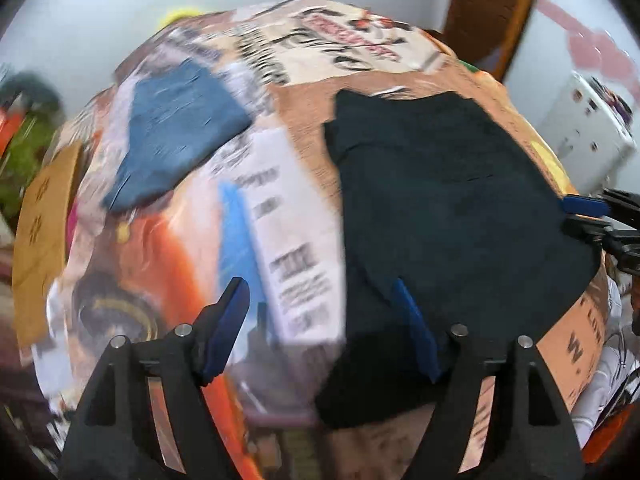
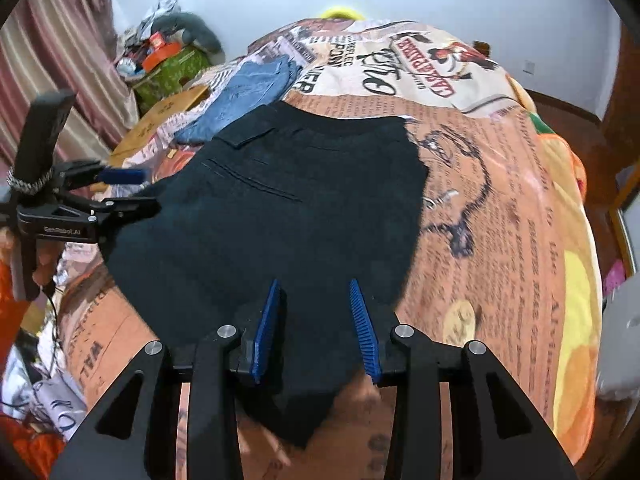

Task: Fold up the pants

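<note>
Left wrist view: heavily blurred; print on the bedspread (image 1: 304,128) cannot be read. The left gripper (image 1: 320,308) is seen with jaws wide apart, nothing between them; the black pants (image 1: 452,208) lie flat beside and under its right finger. Right wrist view: "GenRobot.AI" is read on the left gripper's body, "CABARET" on the bedspread. The right gripper (image 2: 314,308) is seen narrowly parted above the pants' near edge, nothing gripped. Folded jeans (image 2: 248,92) lie beyond.
</note>
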Tool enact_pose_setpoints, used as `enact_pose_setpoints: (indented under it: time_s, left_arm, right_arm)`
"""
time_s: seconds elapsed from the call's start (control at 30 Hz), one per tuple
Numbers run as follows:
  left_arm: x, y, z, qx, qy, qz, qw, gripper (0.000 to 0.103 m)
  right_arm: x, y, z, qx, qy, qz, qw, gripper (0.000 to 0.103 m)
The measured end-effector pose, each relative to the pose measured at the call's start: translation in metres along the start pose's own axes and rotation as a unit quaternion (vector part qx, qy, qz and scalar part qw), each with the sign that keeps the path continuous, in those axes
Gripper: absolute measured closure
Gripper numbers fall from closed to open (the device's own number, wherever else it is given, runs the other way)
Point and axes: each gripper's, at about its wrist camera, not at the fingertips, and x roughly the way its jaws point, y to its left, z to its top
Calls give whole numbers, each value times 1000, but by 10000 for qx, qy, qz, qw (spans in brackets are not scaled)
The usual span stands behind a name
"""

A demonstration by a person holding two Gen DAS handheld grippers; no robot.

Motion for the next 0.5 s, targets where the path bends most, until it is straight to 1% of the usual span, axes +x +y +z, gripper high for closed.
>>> enact_pose_setpoints:
  time_s: [0.03,0.07,0.1,0.17,0.2,0.27,0.3,0.33,0.4,0.5]
  left_arm:
    - [-2,7,-8,-186,-16,-118,9998,28]
    - [-4,13,-13,-270,-18,-141,9995,28]
    - [-6,17,-19,-328,-5,-36,9995,29]
    - [-5,22,-29,-314,68,396,9987,29]
    - [-4,26,-32,-345,122,512,9980,29]
    - [1,38,-40,-499,298,611,9964,29]
    - [2,44,-42,-614,365,640,9954,29]
    - [1,50,-44,-720,395,668,9944,29]
    - [-6,60,-44,-866,303,703,9933,29]
    - [-23,67,-34,-984,33,648,9930,29]
  right_arm:
    - [-5,-2,-4,62,-53,-70,9999,69]
    - [-8,-3,-7,108,-61,-172,9998,67]
    - [-12,-7,-12,183,-79,-253,9995,65]
    - [-18,-16,-22,405,-109,-235,9988,65]
    - [-22,-21,-27,504,-128,-238,9984,64]
    - [-26,-26,-34,594,-106,-373,9975,63]
    - [-25,-30,-37,597,6,-614,9963,63]
    - [-25,-32,-40,595,79,-718,9956,63]
    - [-26,-40,-43,721,128,-731,9946,63]
    - [-32,-46,-39,808,67,-768,9937,63]
